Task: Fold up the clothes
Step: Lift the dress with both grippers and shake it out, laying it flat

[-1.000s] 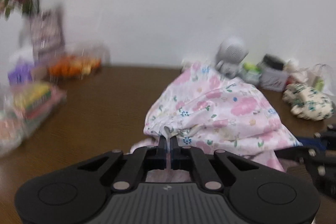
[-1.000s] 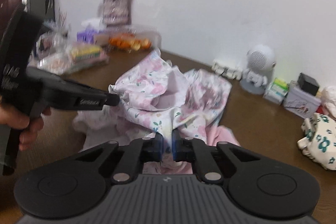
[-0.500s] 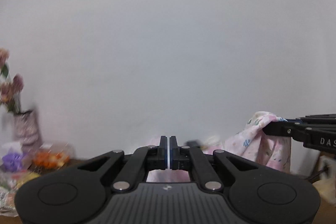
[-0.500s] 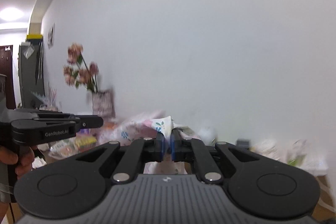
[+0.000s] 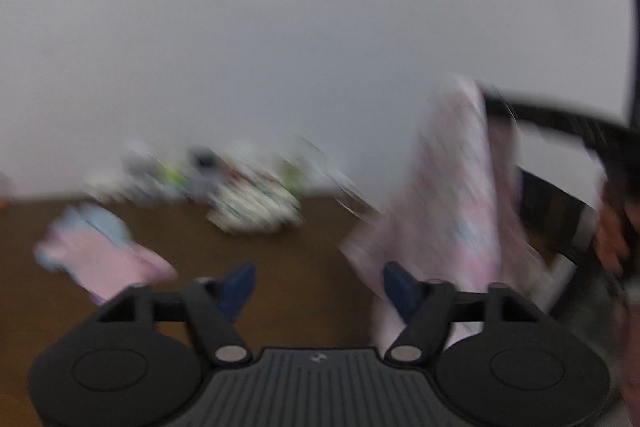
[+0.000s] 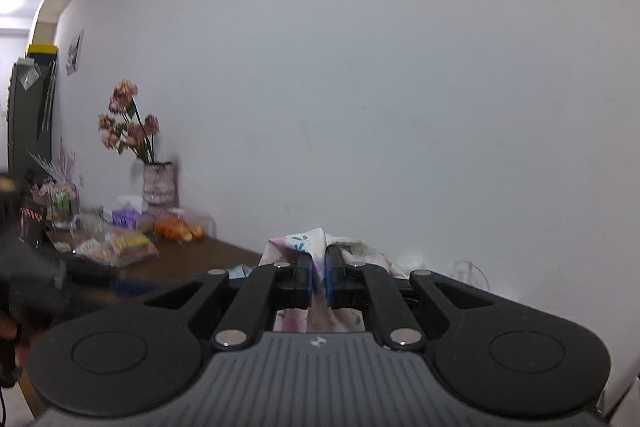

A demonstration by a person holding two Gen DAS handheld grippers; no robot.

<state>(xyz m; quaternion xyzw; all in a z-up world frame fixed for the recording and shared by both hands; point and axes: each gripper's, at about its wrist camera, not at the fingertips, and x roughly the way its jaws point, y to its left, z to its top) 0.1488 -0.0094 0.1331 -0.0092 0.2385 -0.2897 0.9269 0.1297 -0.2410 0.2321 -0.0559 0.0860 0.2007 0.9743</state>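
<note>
The pink floral garment [image 5: 456, 195] hangs in the air at the right of the blurred left wrist view, drooping to the brown table [image 5: 312, 247]. My right gripper [image 6: 318, 277] is shut on its upper edge [image 6: 308, 241], and its dark body [image 5: 560, 119] shows at the upper right. My left gripper [image 5: 320, 285] is low over the table with its jaws opening. Nothing lies between its blue pads [image 5: 240, 283], and the hanging cloth is just beyond the right one. A second pink and blue garment [image 5: 100, 259] lies on the table to the left.
A folded floral cloth [image 5: 256, 207] and small blurred items line the back of the table by the white wall. A vase of flowers [image 6: 160, 183], snack bags [image 6: 120, 247] and oranges [image 6: 176, 227] sit at the table's left end. A hand [image 5: 612, 235] is at the right edge.
Both grippers rose with the floral garment off the table. The left gripper then let go and opened wide, and its view dropped back to the table. The right stays shut on the cloth.
</note>
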